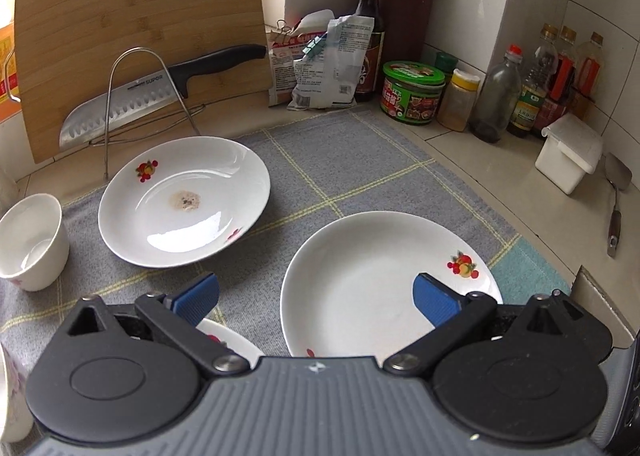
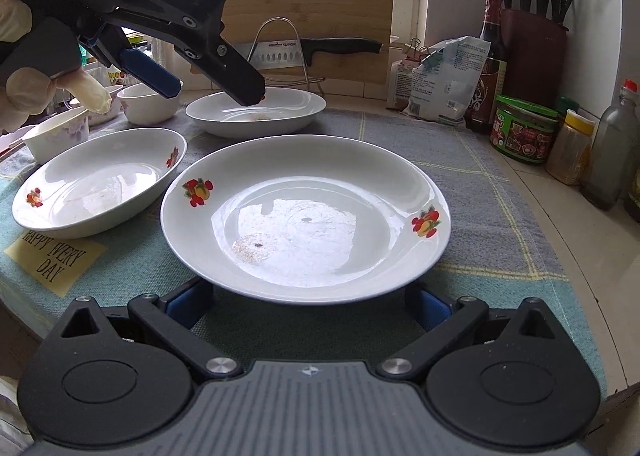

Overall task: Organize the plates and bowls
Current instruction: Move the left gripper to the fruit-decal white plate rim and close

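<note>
Three white plates with fruit prints lie on a grey-teal cloth [image 2: 500, 223]. The near plate [image 2: 306, 215] sits right in front of my right gripper [image 2: 308, 304], which is open with its blue pads under the plate's near rim. The same plate [image 1: 384, 280] shows in the left wrist view. The far plate [image 1: 184, 199] [image 2: 256, 111] has a brown stain. A third plate [image 2: 100, 179] lies at the left. My left gripper [image 1: 316, 296] [image 2: 208, 83] is open and empty, held above the plates. White bowls [image 2: 148, 101] [image 1: 30, 240] stand at the left.
A bamboo cutting board [image 1: 132, 31], a wire rack [image 1: 140, 95] with a cleaver [image 1: 120, 111] stand at the back. Sauce bottles [image 1: 368, 35], jars [image 1: 412, 91], bags [image 1: 320, 63], a knife block [image 2: 532, 47], a white box [image 1: 568, 155] and a spatula [image 1: 616, 207] line the right.
</note>
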Action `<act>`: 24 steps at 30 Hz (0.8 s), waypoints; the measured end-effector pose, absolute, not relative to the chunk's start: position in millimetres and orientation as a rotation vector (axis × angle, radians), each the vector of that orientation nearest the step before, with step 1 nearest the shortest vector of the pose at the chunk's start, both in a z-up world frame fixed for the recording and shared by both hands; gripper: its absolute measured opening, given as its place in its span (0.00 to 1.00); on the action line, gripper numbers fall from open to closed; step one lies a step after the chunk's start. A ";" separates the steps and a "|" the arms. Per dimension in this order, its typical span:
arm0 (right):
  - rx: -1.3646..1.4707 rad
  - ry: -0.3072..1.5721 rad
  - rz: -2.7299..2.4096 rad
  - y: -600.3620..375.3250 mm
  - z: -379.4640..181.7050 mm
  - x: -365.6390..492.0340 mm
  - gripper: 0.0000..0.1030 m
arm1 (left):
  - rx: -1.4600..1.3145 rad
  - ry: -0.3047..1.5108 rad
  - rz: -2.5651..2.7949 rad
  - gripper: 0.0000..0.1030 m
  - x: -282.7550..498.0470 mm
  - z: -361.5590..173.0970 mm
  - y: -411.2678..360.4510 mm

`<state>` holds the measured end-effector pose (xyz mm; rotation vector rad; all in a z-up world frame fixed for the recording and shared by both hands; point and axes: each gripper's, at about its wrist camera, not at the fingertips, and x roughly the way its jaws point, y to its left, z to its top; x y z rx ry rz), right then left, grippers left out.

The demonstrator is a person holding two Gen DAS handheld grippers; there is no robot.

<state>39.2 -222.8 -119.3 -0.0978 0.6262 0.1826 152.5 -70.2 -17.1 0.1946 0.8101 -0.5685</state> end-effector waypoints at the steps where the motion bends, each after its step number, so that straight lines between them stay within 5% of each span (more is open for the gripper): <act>1: -0.112 0.626 0.180 -222.5 -119.5 39.3 1.00 | 0.211 0.808 -0.575 0.99 155.8 -16.8 -73.2; 14: -0.131 0.643 0.231 -229.6 -118.5 41.6 1.00 | 0.303 0.922 -0.708 0.99 195.0 -38.5 -102.7; 24: -0.137 0.685 0.261 -233.2 -116.6 50.8 1.00 | 0.303 1.015 -0.800 0.84 215.3 -60.5 -107.5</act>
